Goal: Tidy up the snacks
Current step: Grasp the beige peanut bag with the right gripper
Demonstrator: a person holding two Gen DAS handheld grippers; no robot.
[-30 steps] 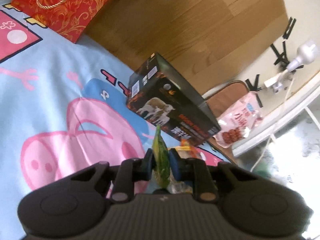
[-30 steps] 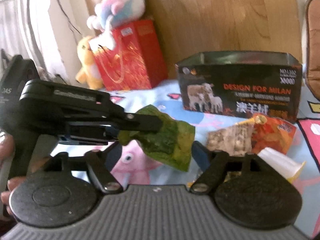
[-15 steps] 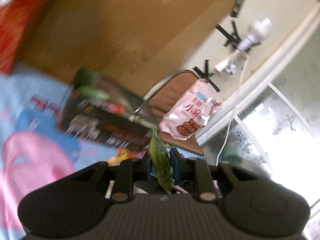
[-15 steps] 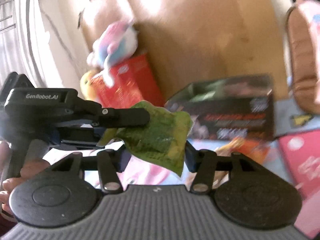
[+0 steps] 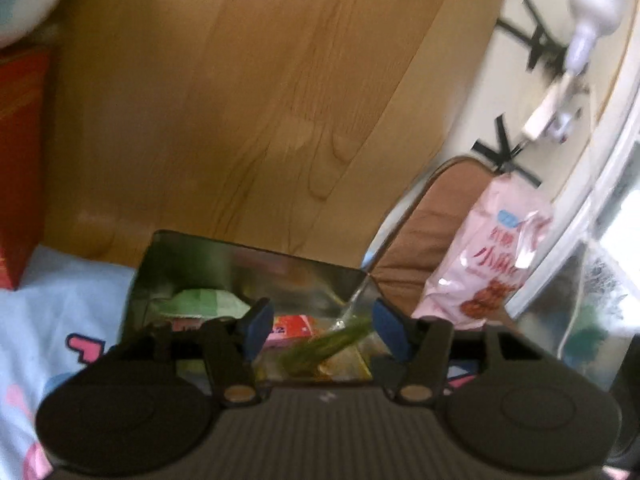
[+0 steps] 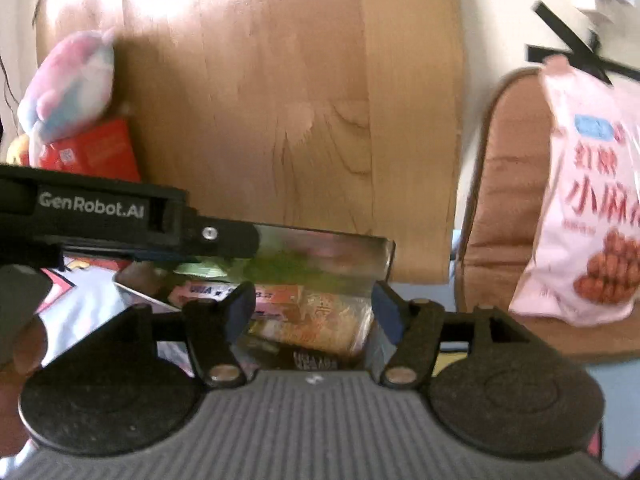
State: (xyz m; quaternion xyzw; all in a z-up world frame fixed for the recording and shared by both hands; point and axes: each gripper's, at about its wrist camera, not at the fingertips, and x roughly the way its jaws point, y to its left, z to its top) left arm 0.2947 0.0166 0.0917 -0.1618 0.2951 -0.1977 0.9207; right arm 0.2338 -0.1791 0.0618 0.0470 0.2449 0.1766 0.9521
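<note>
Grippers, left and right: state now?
Left gripper: open, just released; green packet blurred, dropping into the box.
Right gripper: open, holding nothing.

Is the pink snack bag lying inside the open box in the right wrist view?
No, the pink snack bag leans on the brown cushion, outside the box.

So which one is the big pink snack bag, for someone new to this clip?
Find the tall wooden headboard, then the brown padded cushion to its right. The glossy pink plastic snack bag leans upright on that cushion, outside the dark open box. Alone among the snacks, it is pale pink with red lettering and pictured brown balls.
</note>
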